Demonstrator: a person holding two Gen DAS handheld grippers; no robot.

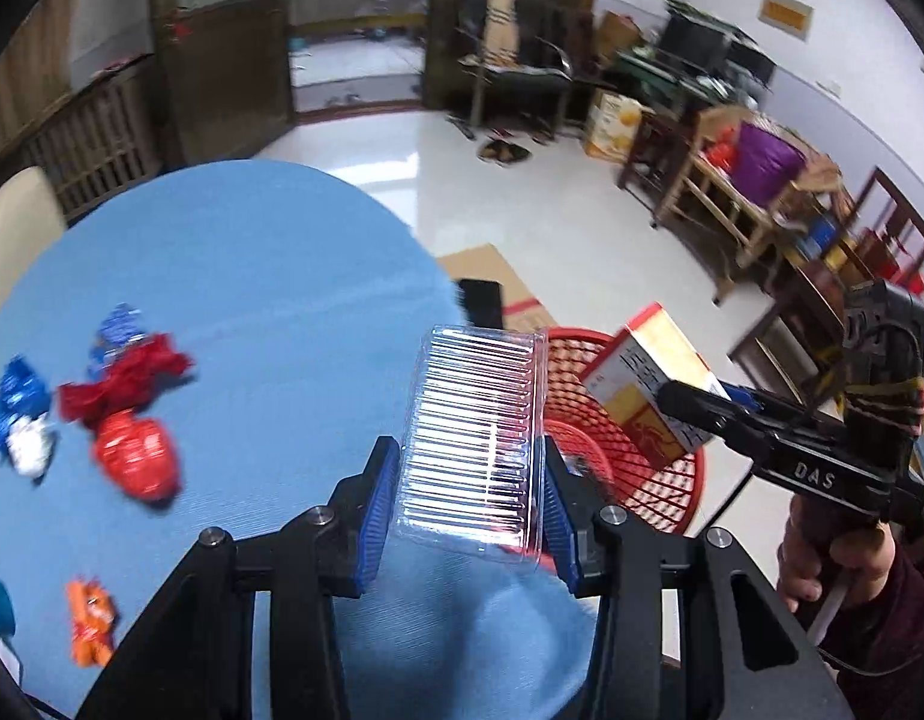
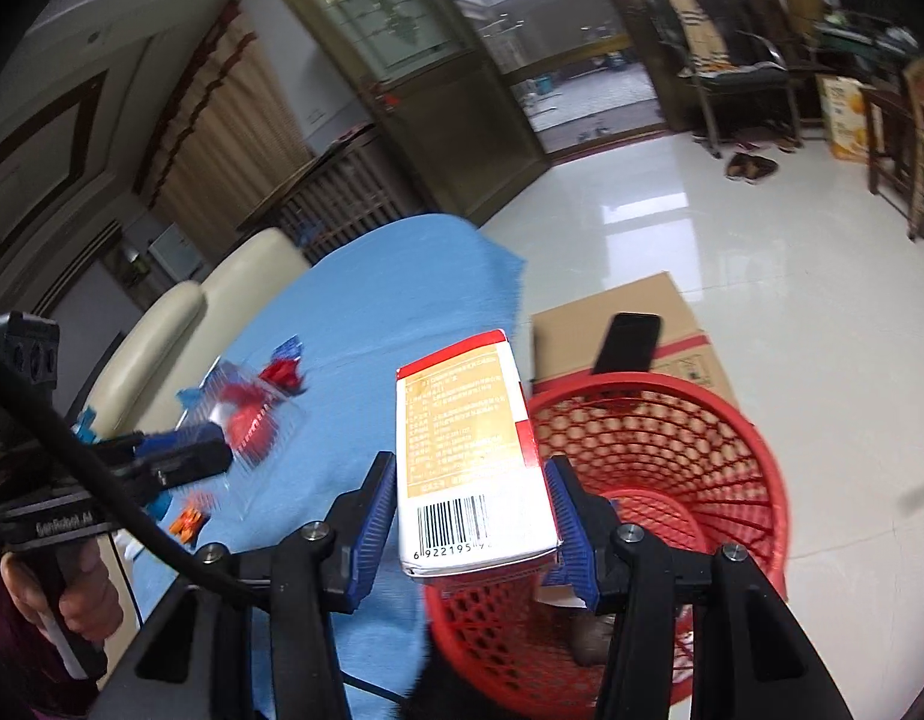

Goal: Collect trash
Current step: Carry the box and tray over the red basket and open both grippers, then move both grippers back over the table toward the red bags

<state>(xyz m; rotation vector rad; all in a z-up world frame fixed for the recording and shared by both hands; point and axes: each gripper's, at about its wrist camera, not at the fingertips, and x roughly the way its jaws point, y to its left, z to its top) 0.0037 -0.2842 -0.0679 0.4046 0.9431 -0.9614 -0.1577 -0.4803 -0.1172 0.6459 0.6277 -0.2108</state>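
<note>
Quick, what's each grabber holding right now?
Left gripper: shut on the clear ribbed plastic tray.
Right gripper: shut on the white and gold cardboard carton, above the red mesh basket.

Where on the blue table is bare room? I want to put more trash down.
Free: the far half of the blue tablecloth, beyond the red wrapper, and the near-right strip toward the red basket. Crowded: the left side, with the blue wrappers and orange wrapper.
</note>
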